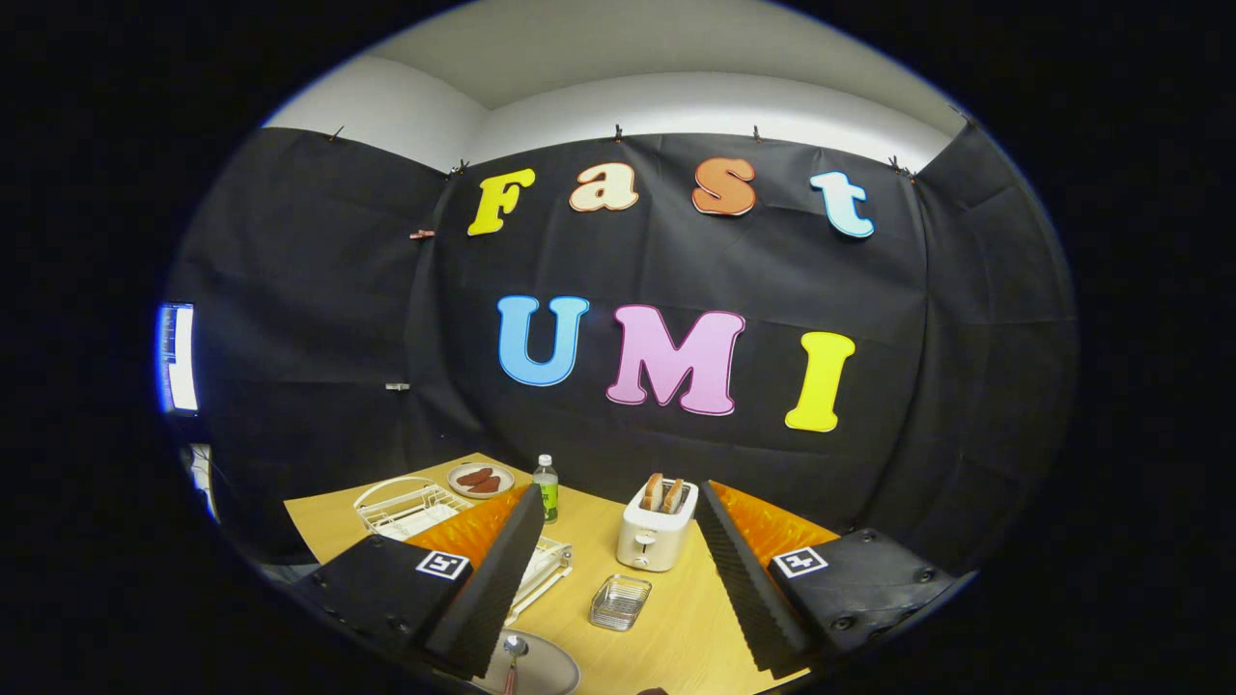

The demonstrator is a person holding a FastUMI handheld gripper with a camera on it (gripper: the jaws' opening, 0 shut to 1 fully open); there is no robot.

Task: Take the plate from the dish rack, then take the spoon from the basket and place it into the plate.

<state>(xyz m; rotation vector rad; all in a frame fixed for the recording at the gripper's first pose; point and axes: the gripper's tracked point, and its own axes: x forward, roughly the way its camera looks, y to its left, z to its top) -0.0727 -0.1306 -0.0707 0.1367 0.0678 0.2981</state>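
Observation:
My gripper (618, 492) stands open above the wooden table, nothing between its two black ridged fingers (497, 569). Just below the base of the left finger lies a grey plate (546, 668) on the table. A spoon (515, 647) rests in it, bowl end up and its reddish handle running toward me. A small metal mesh basket (619, 601) sits between the fingers, a little beyond the plate. The white wire dish rack (406, 504) stands at the far left of the table, partly hidden by the left finger.
A white toaster (657, 533) with two slices of bread stands between the fingertips. A small green-labelled bottle (547, 487) and a plate of brown food (480, 480) stand at the table's far edge. Black cloth walls close in behind.

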